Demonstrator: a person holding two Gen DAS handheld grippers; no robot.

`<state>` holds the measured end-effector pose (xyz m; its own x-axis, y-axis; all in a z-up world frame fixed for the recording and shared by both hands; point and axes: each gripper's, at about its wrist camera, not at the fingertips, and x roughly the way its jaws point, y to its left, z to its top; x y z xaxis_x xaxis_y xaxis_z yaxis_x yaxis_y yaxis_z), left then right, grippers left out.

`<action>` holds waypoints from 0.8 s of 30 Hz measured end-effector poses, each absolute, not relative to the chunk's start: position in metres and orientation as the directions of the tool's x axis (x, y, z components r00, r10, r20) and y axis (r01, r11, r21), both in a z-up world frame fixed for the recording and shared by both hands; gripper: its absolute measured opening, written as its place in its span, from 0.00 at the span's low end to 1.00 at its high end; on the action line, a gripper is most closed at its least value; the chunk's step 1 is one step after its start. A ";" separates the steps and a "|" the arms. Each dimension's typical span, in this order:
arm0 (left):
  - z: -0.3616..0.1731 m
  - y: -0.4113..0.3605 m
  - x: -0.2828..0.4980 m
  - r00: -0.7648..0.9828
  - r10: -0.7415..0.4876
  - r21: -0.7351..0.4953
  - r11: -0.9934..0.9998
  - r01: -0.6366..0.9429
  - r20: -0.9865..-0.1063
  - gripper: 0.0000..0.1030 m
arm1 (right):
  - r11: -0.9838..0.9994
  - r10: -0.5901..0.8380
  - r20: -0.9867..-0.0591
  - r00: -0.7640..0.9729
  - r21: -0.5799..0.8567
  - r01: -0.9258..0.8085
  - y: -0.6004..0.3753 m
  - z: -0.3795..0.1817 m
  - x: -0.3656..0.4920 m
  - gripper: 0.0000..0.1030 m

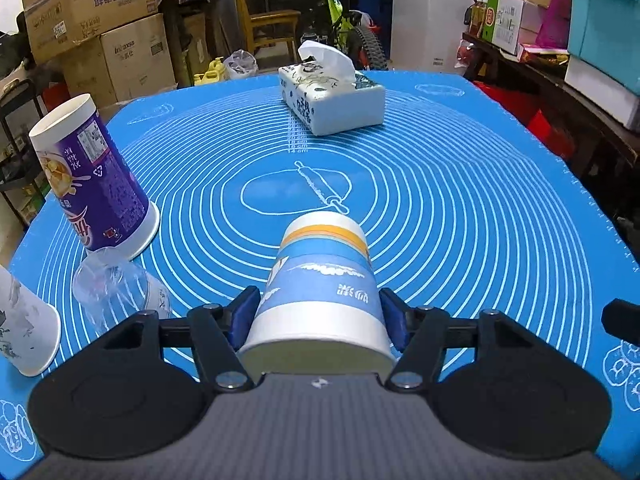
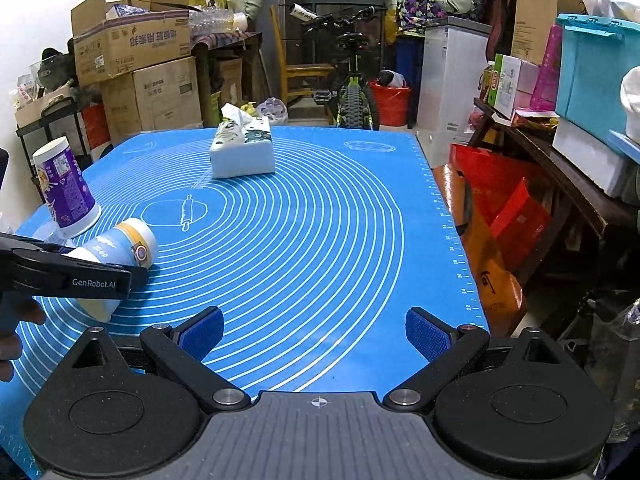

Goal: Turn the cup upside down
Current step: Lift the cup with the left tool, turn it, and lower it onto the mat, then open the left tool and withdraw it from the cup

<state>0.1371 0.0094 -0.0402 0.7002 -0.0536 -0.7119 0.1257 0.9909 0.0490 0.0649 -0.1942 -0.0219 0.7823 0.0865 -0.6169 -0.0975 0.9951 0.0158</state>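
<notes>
Blue silicone baking mat (image 1: 460, 208), printed with white concentric rings, covers the whole table in a cluttered storeroom. Nearest in the left wrist view, the left gripper (image 1: 320, 320) has its blue pads pressed against both sides of the blue-and-white paper cup (image 1: 320, 292), which is tipped with its wide rim toward the camera and its narrow base pointing away over the mat. The right gripper (image 2: 316, 336) hangs above bare mat with its jaws spread wide, holding nothing. To the left stand an upside-down white paper cup (image 1: 24, 328), a clear plastic cup (image 1: 116, 292) and, just behind it, an inverted purple cup (image 1: 94, 176). Farther back sits a tissue box (image 1: 332, 98), with cardboard boxes (image 1: 88, 4) and a bicycle (image 2: 354, 92) beyond.
</notes>
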 end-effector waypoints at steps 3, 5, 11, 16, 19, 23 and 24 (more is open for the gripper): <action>-0.037 0.010 0.134 0.708 -0.049 0.054 0.991 0.123 -0.705 0.80 | 0.995 0.081 -0.615 0.785 0.010 -0.094 -0.194 -0.018 0.063 0.95; -0.034 0.011 0.131 0.719 -0.046 0.056 0.992 0.117 -0.693 0.85 | 0.996 0.079 -0.611 0.788 0.009 -0.093 -0.194 -0.016 0.061 0.95; -0.019 0.021 0.118 0.737 -0.052 0.041 0.993 0.107 -0.674 0.90 | 0.995 0.083 -0.598 0.798 0.003 -0.101 -0.189 -0.008 0.053 0.95; -0.006 0.029 0.097 0.754 -0.045 0.044 0.994 0.098 -0.656 0.90 | 0.993 0.097 -0.581 0.808 0.001 -0.118 -0.182 0.000 0.043 0.95; 0.000 0.037 0.081 0.761 -0.045 0.044 0.994 0.096 -0.647 0.90 | 0.991 0.107 -0.572 0.813 -0.001 -0.130 -0.177 0.005 0.037 0.95; 0.005 0.047 0.064 0.760 -0.044 0.034 0.996 0.087 -0.648 0.90 | 0.989 0.124 -0.565 0.816 0.002 -0.149 -0.169 0.010 0.028 0.95; 0.005 0.051 0.060 0.759 -0.044 0.033 0.996 0.086 -0.649 0.90 | 0.988 0.128 -0.565 0.815 0.003 -0.153 -0.167 0.010 0.026 0.95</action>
<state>0.0597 0.0512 0.0054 0.7591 -0.0439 -0.6495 0.0859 0.9958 0.0330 0.0258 -0.1673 0.0105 0.8152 0.1278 -0.5649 -0.1530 0.9882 0.0027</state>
